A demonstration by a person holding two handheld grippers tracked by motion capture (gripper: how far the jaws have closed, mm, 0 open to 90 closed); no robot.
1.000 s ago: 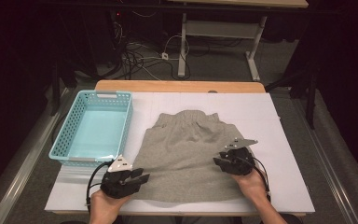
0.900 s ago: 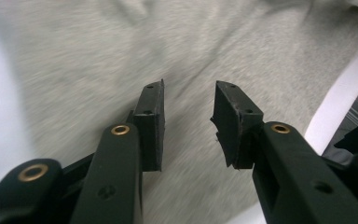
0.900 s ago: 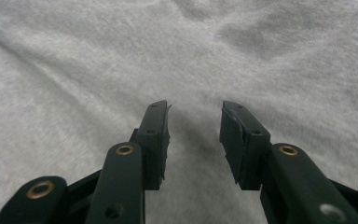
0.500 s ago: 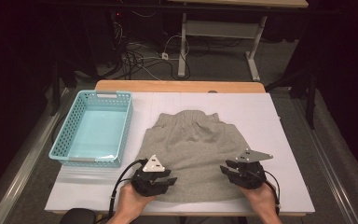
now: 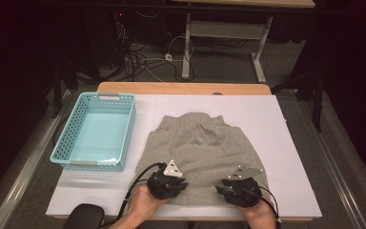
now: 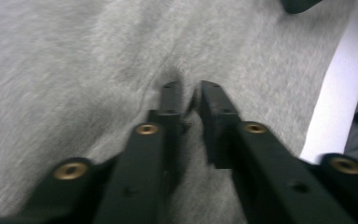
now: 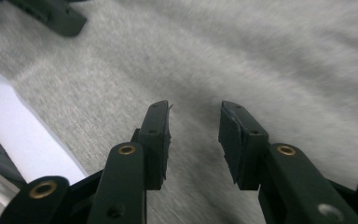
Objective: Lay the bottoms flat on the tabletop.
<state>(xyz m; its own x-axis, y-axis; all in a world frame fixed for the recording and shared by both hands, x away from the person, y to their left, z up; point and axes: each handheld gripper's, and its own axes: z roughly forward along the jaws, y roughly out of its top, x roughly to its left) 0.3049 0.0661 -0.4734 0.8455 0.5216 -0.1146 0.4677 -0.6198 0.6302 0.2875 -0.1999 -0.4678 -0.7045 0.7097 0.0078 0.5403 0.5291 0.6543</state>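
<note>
A grey garment (image 5: 200,143) lies spread flat on the white table (image 5: 290,143), waistband at the far side. My left gripper (image 5: 170,180) rests on its near hem, left of centre. In the left gripper view the jaws (image 6: 191,91) have just been closing and now pinch a raised fold of grey cloth (image 6: 74,56). My right gripper (image 5: 239,186) sits on the near hem further right. Its jaws (image 7: 193,114) stand apart over flat cloth (image 7: 284,56) with nothing gripped between them.
An empty light-blue basket (image 5: 62,152) stands at the table's left side, beside the garment. A wooden strip (image 5: 181,88) borders the far edge. Cables and table legs lie on the dark floor beyond. White table surface shows to the right of the garment.
My left gripper slid right from the bare table onto the garment's near hem. My right gripper drew back toward the near edge of the garment.
</note>
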